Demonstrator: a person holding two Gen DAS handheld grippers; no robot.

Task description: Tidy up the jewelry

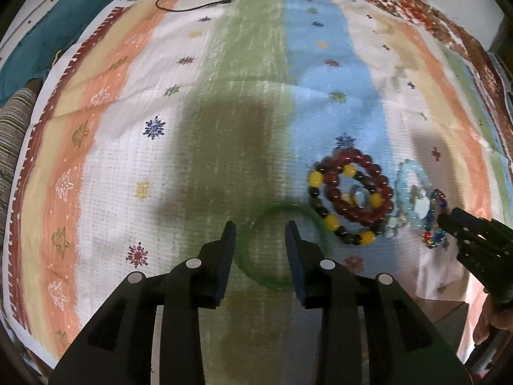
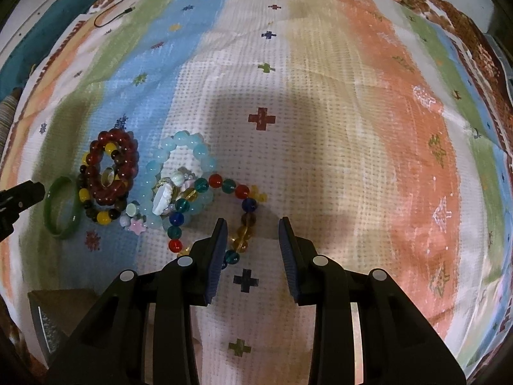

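While my left fingers (image 1: pixel 260 229) hang spread over the green bangle (image 1: pixel 282 247), right fingers (image 2: pixel 253 224) spread, empty; closing crooked could skid it into the beads (image 1: pixel 349 195).

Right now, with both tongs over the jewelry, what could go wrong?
1. The left tongs straddle one side of the green bangle, which touches the yellow-and-dark bead bracelet; lifting may drag it.
2. The right tongs sit beside the multicolored bead bracelet, which overlaps the pale blue bracelet; pulling could tangle both.
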